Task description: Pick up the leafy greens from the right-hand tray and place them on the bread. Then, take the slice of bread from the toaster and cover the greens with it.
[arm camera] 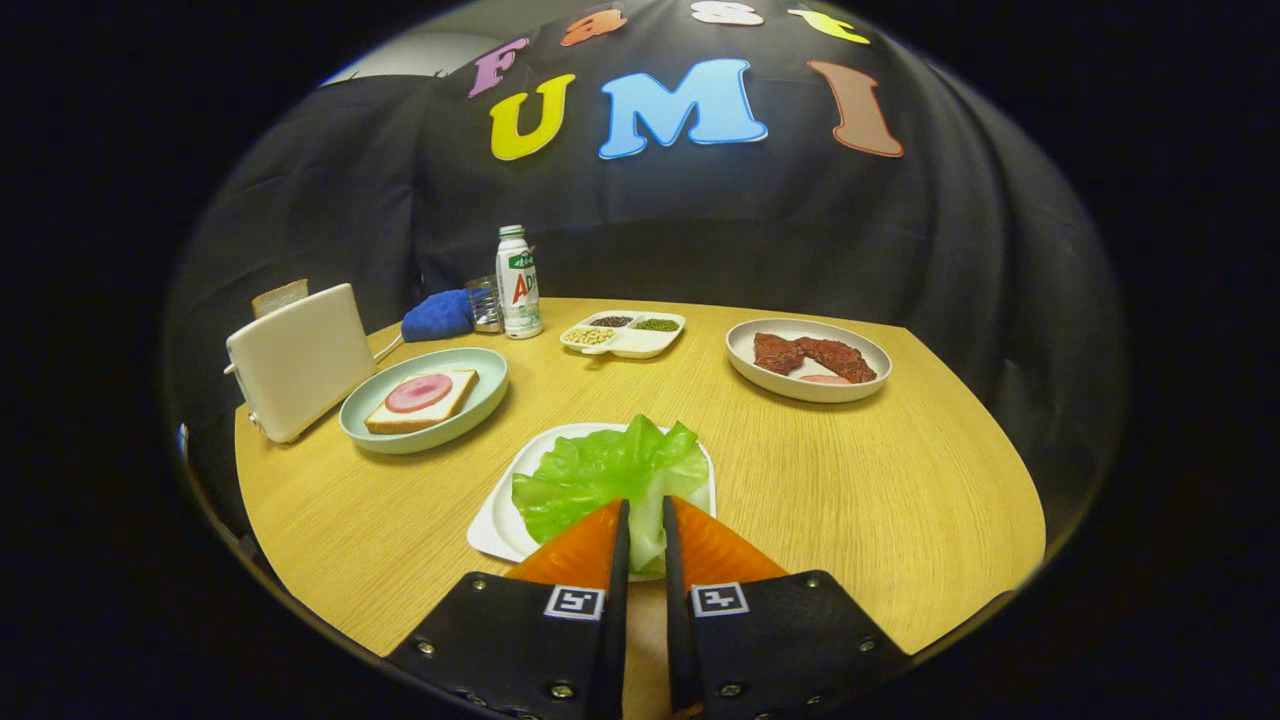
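The leafy greens [600, 470] lie on a white square tray [492, 532] right in front of me. My gripper [645, 505] has its fingers nearly together, and both press on the pale stalk end of the greens. To the left beyond them, a slice of bread [420, 402] topped with a round pink ham slice rests on a teal plate [485, 400]. A cream toaster [300, 360] stands left of that plate, with a second bread slice [279, 296] sticking out of its top.
At the back of the round wooden table stand a white bottle [518, 282], a small glass jar [484, 304] and a blue mitt [438, 315]. Beside them are a divided dish of beans [625, 333] and, to the right, a plate [760, 385] of brown meat pieces.
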The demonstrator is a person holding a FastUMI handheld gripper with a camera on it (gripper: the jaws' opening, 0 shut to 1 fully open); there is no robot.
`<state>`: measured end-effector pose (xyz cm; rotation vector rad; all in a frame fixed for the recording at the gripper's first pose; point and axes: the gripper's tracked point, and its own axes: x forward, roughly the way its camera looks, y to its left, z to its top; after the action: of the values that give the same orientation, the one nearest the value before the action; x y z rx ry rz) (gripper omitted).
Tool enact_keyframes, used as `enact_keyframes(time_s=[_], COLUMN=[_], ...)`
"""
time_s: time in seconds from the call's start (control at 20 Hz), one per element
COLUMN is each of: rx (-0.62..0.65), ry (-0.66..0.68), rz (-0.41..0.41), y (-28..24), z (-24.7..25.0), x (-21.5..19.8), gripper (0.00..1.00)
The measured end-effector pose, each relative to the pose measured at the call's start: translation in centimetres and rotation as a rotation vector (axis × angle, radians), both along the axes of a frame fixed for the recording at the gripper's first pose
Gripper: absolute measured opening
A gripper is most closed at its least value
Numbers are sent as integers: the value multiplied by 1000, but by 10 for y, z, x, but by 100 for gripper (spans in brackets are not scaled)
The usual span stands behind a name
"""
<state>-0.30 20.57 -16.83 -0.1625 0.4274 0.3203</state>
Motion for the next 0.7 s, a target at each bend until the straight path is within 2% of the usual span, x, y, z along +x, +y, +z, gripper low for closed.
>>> enact_keyframes(time_s=[0.1,0.15,0.7], rx=[16,18,48], ry=[-27,-24,-126], rz=[10,20,10], y=[3,4,19], z=[7,2,56], x=[3,-1,-16], gripper=[18,1,1])
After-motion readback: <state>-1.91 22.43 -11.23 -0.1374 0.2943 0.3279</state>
